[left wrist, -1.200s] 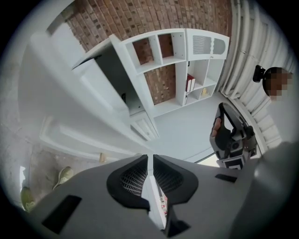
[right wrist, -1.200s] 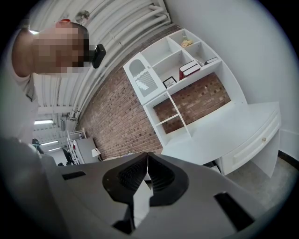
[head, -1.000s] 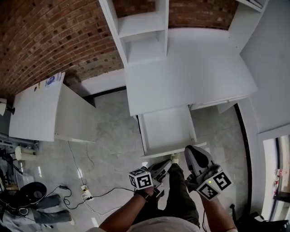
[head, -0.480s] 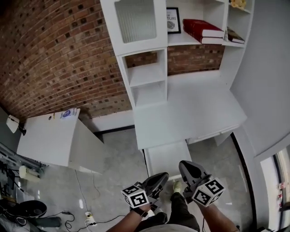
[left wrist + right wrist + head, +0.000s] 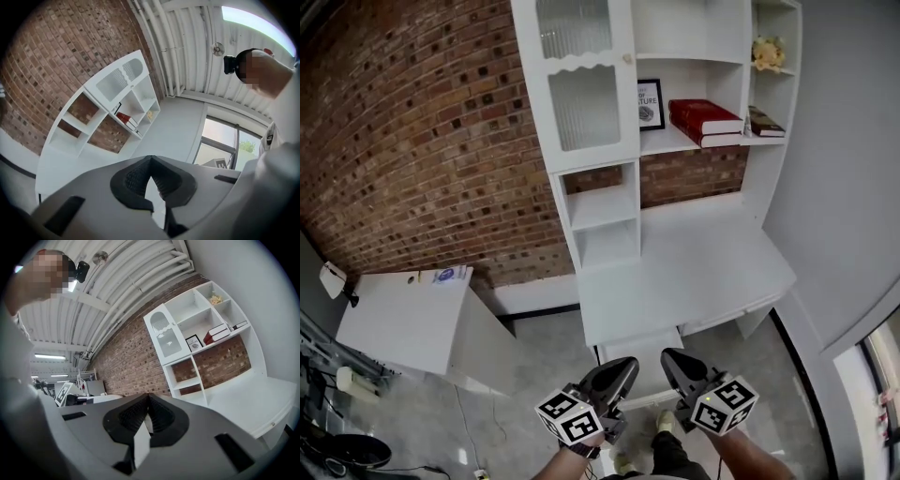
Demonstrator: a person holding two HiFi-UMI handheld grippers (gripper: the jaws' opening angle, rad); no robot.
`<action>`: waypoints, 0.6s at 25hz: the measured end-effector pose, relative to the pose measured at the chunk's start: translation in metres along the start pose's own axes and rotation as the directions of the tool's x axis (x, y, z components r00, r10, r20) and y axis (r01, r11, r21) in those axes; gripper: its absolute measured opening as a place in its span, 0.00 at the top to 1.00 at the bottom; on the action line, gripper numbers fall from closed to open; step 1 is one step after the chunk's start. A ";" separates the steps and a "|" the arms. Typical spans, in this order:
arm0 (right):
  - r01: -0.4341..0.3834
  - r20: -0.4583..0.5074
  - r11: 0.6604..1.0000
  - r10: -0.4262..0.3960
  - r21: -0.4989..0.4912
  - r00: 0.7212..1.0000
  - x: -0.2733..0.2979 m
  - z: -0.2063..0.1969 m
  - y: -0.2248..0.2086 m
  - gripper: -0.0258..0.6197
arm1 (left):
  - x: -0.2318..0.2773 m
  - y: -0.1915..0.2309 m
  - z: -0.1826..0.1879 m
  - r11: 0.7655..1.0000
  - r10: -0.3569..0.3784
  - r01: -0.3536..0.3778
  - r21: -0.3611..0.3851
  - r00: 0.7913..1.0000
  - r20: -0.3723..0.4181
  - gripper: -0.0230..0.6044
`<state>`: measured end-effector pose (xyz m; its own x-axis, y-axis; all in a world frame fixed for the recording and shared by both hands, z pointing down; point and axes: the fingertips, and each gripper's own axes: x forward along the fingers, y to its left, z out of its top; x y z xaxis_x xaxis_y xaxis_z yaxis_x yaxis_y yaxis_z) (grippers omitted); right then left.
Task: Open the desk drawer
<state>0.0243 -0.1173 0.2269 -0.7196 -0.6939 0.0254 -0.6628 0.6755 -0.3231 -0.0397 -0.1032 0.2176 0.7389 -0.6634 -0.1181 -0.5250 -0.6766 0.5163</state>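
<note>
Only illegible print marks the framed sign (image 5: 651,103) over the desk (image 5: 694,272).

A white shelf unit (image 5: 602,208) is standing on the back of the white desk (image 5: 694,272). Above the desk's right half, a framed picture (image 5: 651,104), a red book (image 5: 705,120) and a darker book (image 5: 766,122) are resting on one shelf, and a yellowish ornament (image 5: 768,51) is sitting higher still. Left of the desk, a low white cabinet (image 5: 398,319) is carrying a printed sheet (image 5: 446,275).

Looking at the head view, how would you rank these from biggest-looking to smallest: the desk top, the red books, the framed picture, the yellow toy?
1. desk top, by far
2. red books
3. framed picture and yellow toy: about alike, so not ranked
</note>
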 end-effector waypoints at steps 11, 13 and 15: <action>-0.019 0.000 0.997 0.019 -0.074 1.000 0.003 0.018 0.014 0.93 | 0.007 -0.019 0.029 0.993 0.006 -0.009 0.122 1.000 0.030 0.94; -0.019 -0.002 0.997 0.019 -0.075 1.000 0.004 0.019 0.016 0.93 | 0.006 -0.019 0.032 0.991 0.007 -0.011 0.132 0.999 0.032 0.94; -0.020 -0.005 0.997 0.020 -0.078 1.000 0.005 0.022 0.019 0.93 | 0.005 -0.021 0.036 0.990 0.013 -0.017 0.143 0.999 0.030 0.94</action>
<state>0.0124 -0.1134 0.2002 -0.7336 -0.6792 0.0237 -0.6624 0.7067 -0.2487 -0.0402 -0.1040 0.1760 0.7190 -0.6815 -0.1364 -0.5927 -0.7037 0.3919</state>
